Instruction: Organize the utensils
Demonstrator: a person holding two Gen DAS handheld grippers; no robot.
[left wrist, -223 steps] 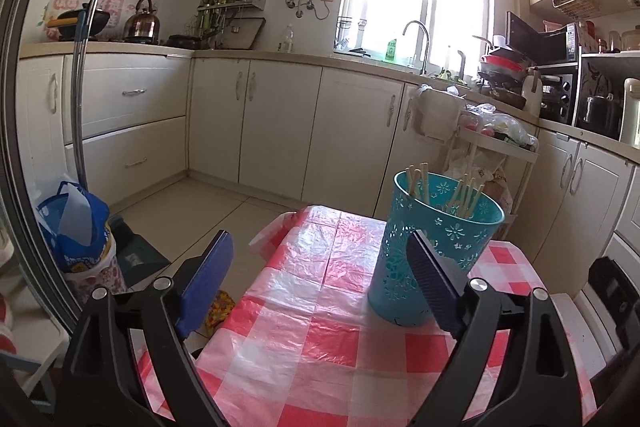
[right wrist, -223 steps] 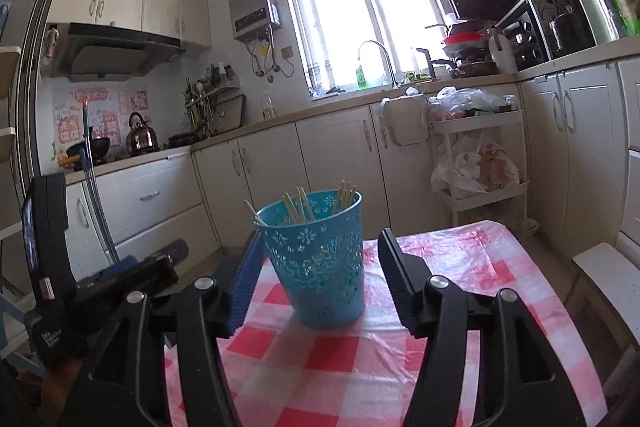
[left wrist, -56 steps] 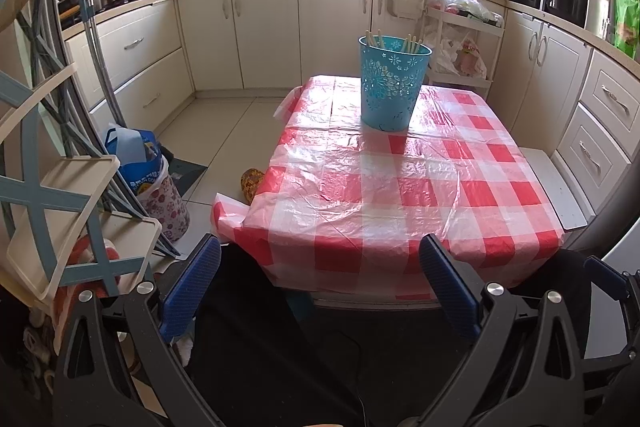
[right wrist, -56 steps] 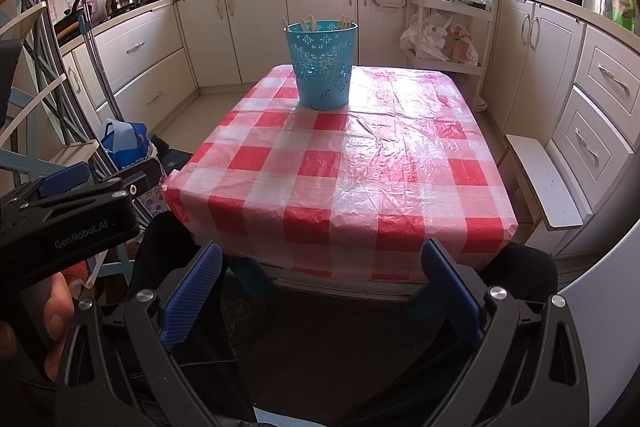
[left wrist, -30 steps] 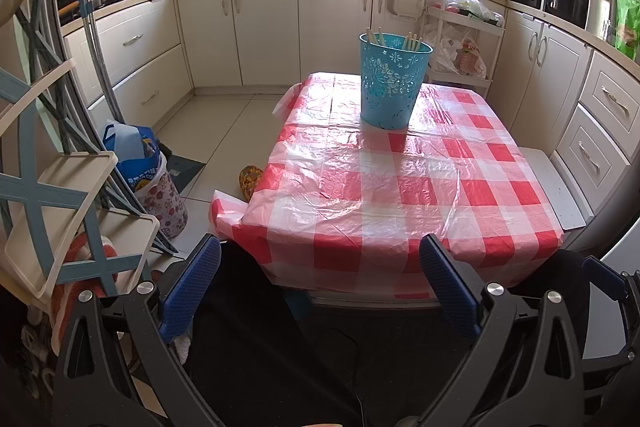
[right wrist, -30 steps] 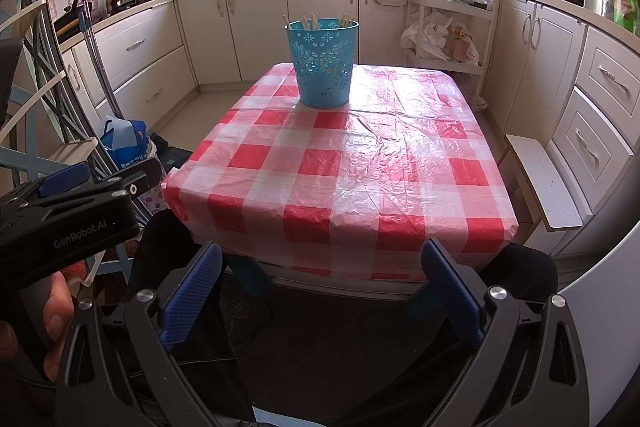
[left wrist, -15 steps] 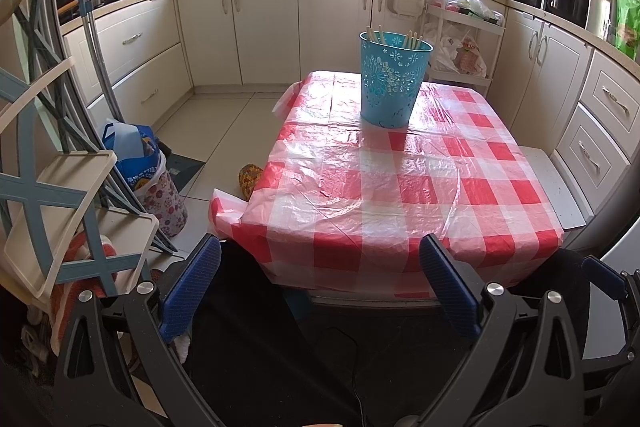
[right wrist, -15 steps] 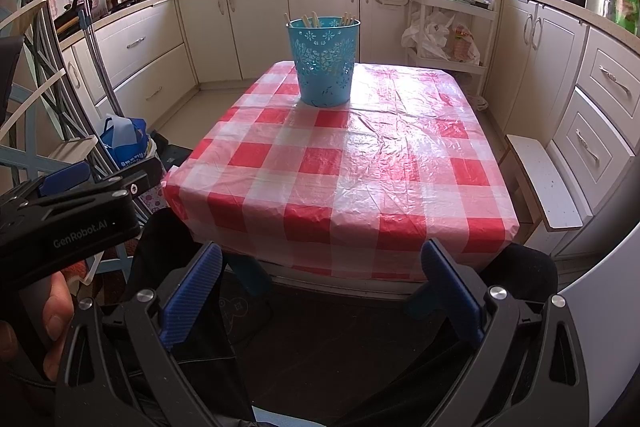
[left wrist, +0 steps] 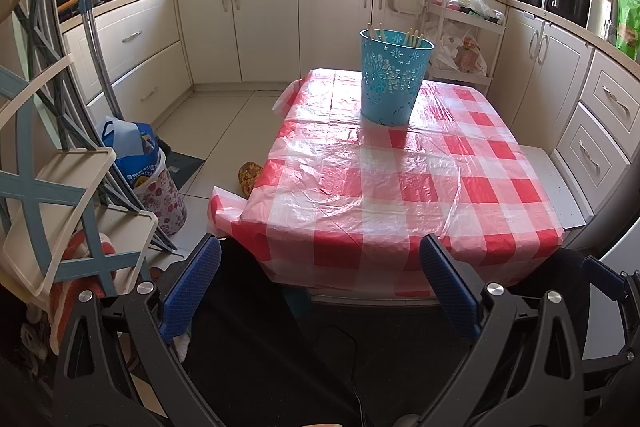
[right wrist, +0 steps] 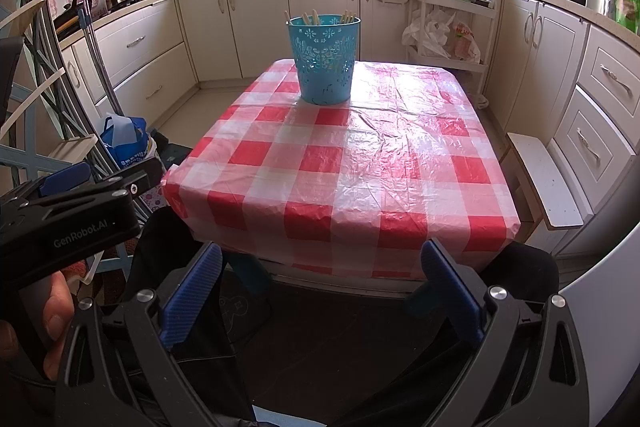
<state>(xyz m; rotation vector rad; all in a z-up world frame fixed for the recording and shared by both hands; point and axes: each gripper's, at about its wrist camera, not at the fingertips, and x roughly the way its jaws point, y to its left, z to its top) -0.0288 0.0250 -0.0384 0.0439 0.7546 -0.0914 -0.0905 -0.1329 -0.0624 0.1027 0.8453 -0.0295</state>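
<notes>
A turquoise perforated basket [left wrist: 393, 79] [right wrist: 324, 59] stands at the far end of the table, on its red-and-white checked cloth [left wrist: 396, 187] [right wrist: 352, 163]. Several pale wooden utensils [left wrist: 412, 37] [right wrist: 316, 15] stick up out of the basket. My left gripper [left wrist: 320, 285] hangs open below the table's near edge, far from the basket, with nothing between its blue pads. My right gripper [right wrist: 318, 291] is open too, low in front of the table. The left gripper's black body [right wrist: 68, 215] shows at the left of the right wrist view, with a hand [right wrist: 52, 323] on it.
White cabinets [left wrist: 260, 23] and counters run along the back and right walls. A wire trolley with bags [right wrist: 448, 23] stands behind the table. A white bench [right wrist: 544, 183] lies to its right. On the left are a folding rack [left wrist: 52, 187], a mop handle [left wrist: 96, 43] and a bin with a blue bag [left wrist: 140, 167].
Both grippers have pulled far back from the basket to below the table's near edge since the oldest frames. Over the last second nothing has visibly moved.
</notes>
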